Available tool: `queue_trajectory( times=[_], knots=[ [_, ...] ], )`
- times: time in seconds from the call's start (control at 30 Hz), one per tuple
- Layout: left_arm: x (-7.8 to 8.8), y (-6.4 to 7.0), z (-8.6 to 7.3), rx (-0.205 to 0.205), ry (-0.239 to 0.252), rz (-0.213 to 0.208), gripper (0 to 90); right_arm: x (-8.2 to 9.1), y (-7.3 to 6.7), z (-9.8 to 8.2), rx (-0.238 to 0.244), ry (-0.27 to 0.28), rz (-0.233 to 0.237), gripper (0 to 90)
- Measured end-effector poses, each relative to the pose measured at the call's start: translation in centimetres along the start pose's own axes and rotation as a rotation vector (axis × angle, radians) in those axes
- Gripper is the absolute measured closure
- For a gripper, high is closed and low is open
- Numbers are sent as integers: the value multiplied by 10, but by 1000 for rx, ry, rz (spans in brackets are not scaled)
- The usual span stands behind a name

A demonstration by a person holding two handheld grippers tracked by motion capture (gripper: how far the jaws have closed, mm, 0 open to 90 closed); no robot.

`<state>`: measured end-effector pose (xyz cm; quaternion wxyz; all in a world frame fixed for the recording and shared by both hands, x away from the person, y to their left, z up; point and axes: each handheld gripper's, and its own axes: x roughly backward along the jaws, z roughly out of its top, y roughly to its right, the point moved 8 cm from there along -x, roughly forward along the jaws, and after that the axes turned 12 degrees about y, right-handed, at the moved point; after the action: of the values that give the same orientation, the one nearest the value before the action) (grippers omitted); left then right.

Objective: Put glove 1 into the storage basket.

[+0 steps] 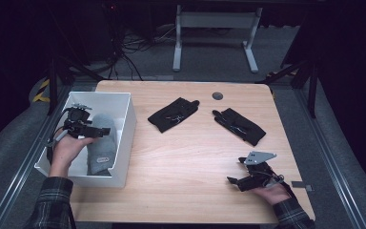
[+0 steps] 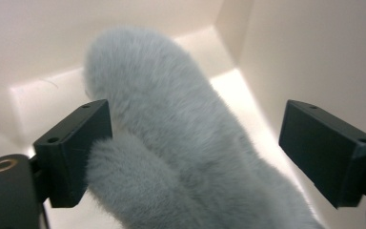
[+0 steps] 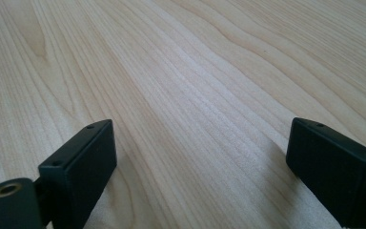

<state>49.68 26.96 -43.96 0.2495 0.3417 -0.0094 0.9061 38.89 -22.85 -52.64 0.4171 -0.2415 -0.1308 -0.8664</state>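
Observation:
A fluffy grey mitten lies inside a white box at the table's left edge. My left gripper is down in that box, jaws wide apart over the mitten. In the left gripper view the mitten runs up between the jaws of the left gripper; the fur brushes the left one and the right one stands off it. The box's pale walls close in around it. My right gripper rests open near the table's front right, with bare wood between the jaws of the right gripper.
Two black gloves lie apart on the far half of the wooden table. A round grommet sits near the far edge. Beyond the table are a white desk frame and cables on the floor.

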Motion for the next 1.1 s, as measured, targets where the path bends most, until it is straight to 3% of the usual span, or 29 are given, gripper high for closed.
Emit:
queue_trajectory(
  times=[0.2, 0.4, 0.53, 0.77, 0.8, 1.1],
  knots=[
    [16, 13, 19, -23, 59, -22, 83, 0, 0, 0, 1, 0, 0, 102],
    [24, 36, 35, -62, 92, -58, 80, 0, 0, 0, 0, 1, 1, 102],
    [26, 58, 45, -86, 121, -101, 80, 0, 0, 0, 0, 1, 1, 102],
    [25, 95, 60, -124, 152, -166, 78, 0, 0, 0, 0, 1, 1, 102],
    [25, 95, 60, -124, 152, -166, 78, 0, 0, 0, 0, 1, 1, 102],
    [12, 141, 63, -175, 149, -231, 78, 0, 0, 0, 1, 2, 0, 102]
  ],
)
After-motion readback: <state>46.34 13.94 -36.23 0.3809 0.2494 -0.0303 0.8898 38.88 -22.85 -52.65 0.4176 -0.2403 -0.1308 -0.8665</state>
